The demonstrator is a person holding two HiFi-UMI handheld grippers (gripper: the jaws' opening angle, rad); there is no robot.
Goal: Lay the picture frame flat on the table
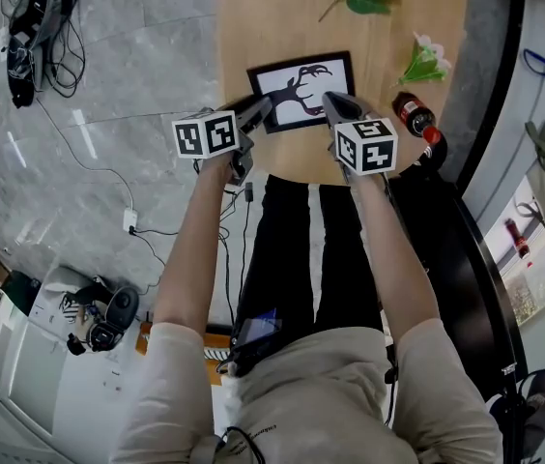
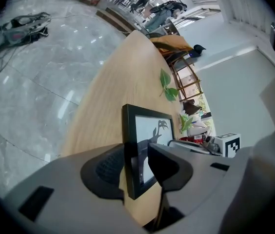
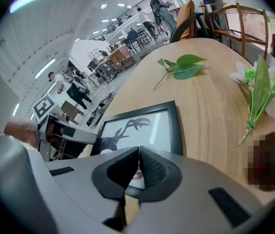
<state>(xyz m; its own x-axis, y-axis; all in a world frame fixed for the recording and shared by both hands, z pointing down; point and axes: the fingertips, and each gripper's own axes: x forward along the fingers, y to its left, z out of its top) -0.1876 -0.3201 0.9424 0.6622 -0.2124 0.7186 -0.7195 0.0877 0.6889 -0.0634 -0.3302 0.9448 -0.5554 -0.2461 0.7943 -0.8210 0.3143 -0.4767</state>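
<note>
the frame (image 1: 301, 87) lies flat on the table (image 1: 263, 17), so the laying looks done. the left gripper (image 1: 265, 106) has its jaws spread around the frame's left edge, not pressing. the right gripper (image 1: 330, 100) has its jaws pressed together, empty, at the near edge. only pulling away seems left.

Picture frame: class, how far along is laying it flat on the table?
Done: the picture frame looks flat on the table. In hand: the open left gripper straddles its edge; the right gripper is shut, empty. Remaining: draw both away.
</note>
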